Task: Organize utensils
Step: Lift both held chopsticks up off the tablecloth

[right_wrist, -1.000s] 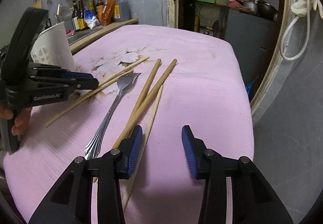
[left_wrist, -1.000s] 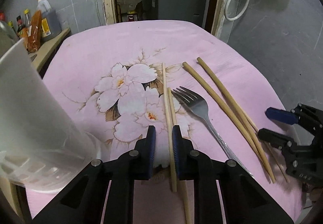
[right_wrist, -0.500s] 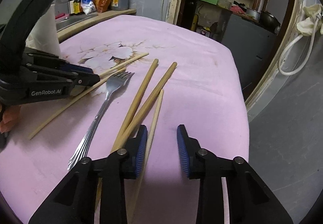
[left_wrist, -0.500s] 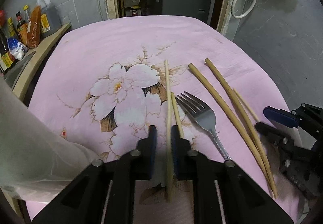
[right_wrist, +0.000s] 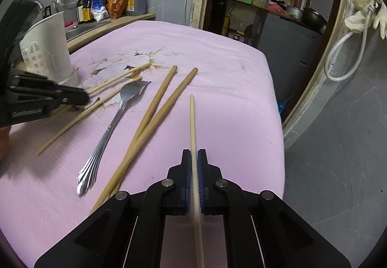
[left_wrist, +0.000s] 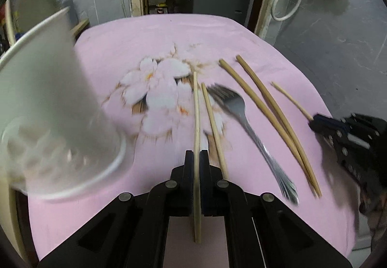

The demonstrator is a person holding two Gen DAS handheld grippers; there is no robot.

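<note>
On the pink flowered cloth point(right_wrist: 217, 55), the left gripper point(left_wrist: 196, 159) has just clamped its black jaws onto a thin pale wooden chopstick point(left_wrist: 196, 108). The right gripper point(right_wrist: 194, 159) has just been closing too, and its blue ribbed pads pinch another slim pale chopstick point(right_wrist: 192, 122). A shiny steel fork point(right_wrist: 113, 122) and two thicker tan chopsticks point(right_wrist: 154, 120) lie between them. The white perforated plastic holder point(right_wrist: 49, 48) is blurred and cut off in the left view.

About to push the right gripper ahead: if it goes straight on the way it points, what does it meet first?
Most likely bare pink tablecloth. The right gripper, shut on a thin chopstick, points downward with no other utensil ahead; the thick chopsticks lie to its left. Depth is uncertain.
</note>
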